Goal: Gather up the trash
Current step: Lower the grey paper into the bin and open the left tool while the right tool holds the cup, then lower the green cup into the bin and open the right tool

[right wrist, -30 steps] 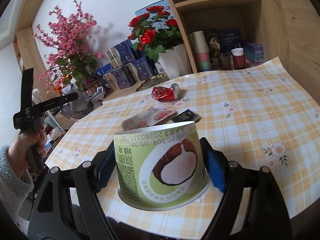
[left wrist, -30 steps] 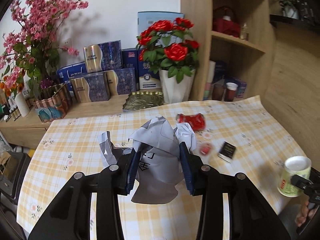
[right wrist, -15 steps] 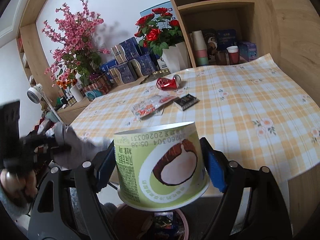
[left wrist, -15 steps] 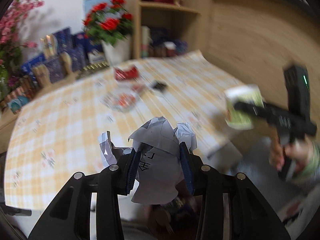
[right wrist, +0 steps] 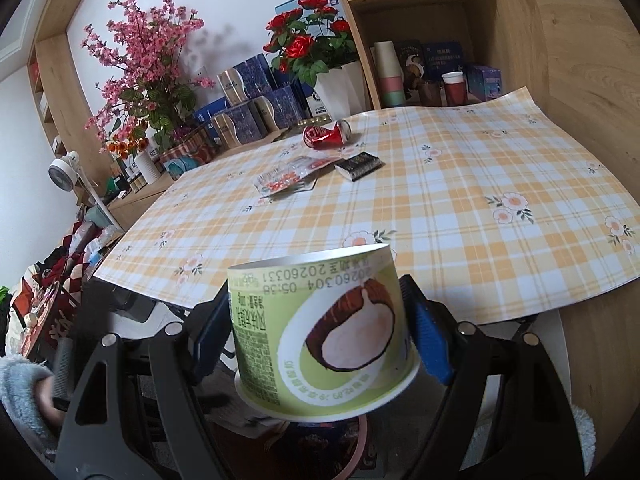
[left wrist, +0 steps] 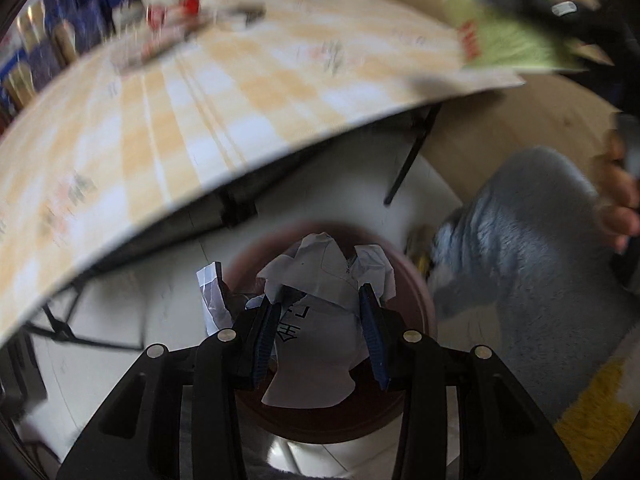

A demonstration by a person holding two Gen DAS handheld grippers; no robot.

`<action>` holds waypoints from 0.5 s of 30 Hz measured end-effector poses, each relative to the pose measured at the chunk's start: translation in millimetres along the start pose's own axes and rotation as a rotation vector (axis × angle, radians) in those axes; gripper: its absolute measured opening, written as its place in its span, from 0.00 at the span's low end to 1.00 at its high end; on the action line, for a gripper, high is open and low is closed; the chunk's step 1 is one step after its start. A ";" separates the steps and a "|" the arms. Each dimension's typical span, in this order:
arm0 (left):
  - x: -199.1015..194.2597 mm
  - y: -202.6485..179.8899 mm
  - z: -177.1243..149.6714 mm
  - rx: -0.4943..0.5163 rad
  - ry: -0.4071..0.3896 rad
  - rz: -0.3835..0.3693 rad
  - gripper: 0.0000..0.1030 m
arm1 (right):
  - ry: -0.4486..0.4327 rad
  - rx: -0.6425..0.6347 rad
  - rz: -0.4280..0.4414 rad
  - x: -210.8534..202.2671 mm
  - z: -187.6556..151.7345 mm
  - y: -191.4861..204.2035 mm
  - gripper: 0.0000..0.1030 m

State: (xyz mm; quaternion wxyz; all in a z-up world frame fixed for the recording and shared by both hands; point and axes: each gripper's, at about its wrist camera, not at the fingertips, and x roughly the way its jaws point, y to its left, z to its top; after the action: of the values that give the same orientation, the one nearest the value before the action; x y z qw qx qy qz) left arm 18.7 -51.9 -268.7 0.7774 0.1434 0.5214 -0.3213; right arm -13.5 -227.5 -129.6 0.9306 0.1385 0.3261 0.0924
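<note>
Two grippers | left gripper (left wrist: 320,334) fingers clamp one crumpled white paper (left wrist: 316,320) | right gripper (right wrist: 320,326) fingers, wide, clamp one green paper cup (right wrist: 320,332) | table (right wrist: 460,208): three trash items

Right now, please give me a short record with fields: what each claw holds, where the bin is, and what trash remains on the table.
left claw: shut on crumpled paper, pointing down over the bin
right claw: shut on green paper cup, near the table edge
bin: round, dark red, on the floor below the table edge
table: yellow checked cloth
trash on table: crushed red can, clear snack wrapper, small black packet
</note>
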 end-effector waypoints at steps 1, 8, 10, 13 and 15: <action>6.8 2.9 0.5 -0.017 0.017 -0.006 0.38 | 0.003 -0.001 -0.002 0.2 -0.9 -0.6 0.76; 39.1 10.8 -1.8 -0.062 0.088 -0.013 0.49 | 0.043 0.004 -0.019 9.8 -7.6 -2.8 0.76; 34.5 8.9 -2.2 -0.053 0.064 -0.005 0.61 | 0.051 0.005 -0.020 11.8 -9.6 -1.9 0.76; 13.2 7.8 0.2 -0.053 -0.028 0.006 0.75 | 0.054 -0.002 -0.021 13.4 -13.1 -0.7 0.76; -3.7 10.3 0.9 -0.075 -0.109 0.014 0.82 | 0.067 -0.004 -0.025 16.9 -16.7 -0.2 0.76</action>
State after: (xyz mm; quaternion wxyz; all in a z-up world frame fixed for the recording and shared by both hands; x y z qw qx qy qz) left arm 25.1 -43.3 -266.2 0.8117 0.1000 0.4890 -0.3035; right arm -11.0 -220.0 -152.1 0.9206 0.1294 0.3584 0.0860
